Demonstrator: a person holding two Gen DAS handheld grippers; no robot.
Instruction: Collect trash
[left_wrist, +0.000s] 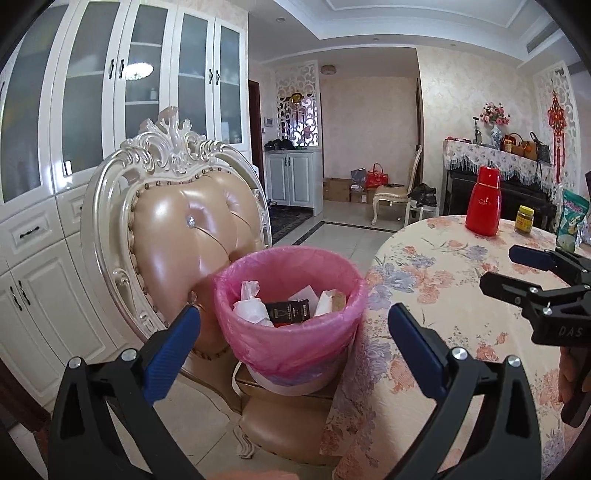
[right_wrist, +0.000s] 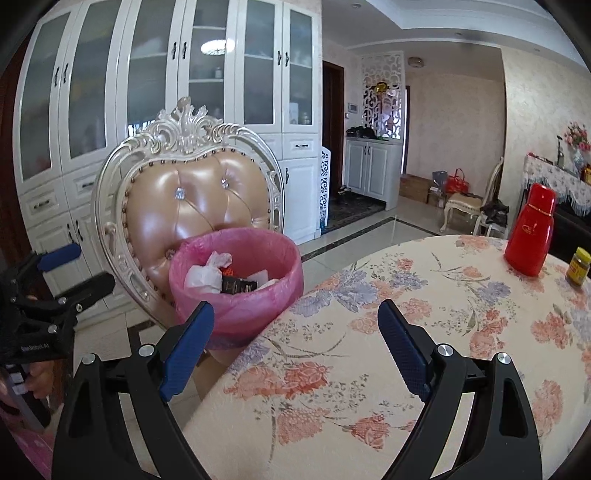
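A bin with a pink liner (left_wrist: 291, 336) (right_wrist: 236, 314) stands on the seat of an ornate chair, right by the table's edge. Inside it lie crumpled white paper (left_wrist: 249, 308) (right_wrist: 201, 275) and a black box (left_wrist: 290, 312) (right_wrist: 238, 285). My left gripper (left_wrist: 294, 310) hovers in front of the bin, open, with nothing between its blue pads. My right gripper (right_wrist: 296, 305) is open and empty over the near rim of the floral table, with the bin beyond its left finger. Each gripper shows in the other's view: right gripper (left_wrist: 498, 268), left gripper (right_wrist: 94, 264).
The cream chair (left_wrist: 184, 229) (right_wrist: 199, 206) has a high carved back behind the bin. On the floral tablecloth (left_wrist: 461, 314) (right_wrist: 369, 332) stand a red thermos (left_wrist: 482, 206) (right_wrist: 530, 236), a yellow-lidded jar (left_wrist: 524, 218) (right_wrist: 578, 266) and a green snack bag (left_wrist: 572, 221). White cabinets line the left wall.
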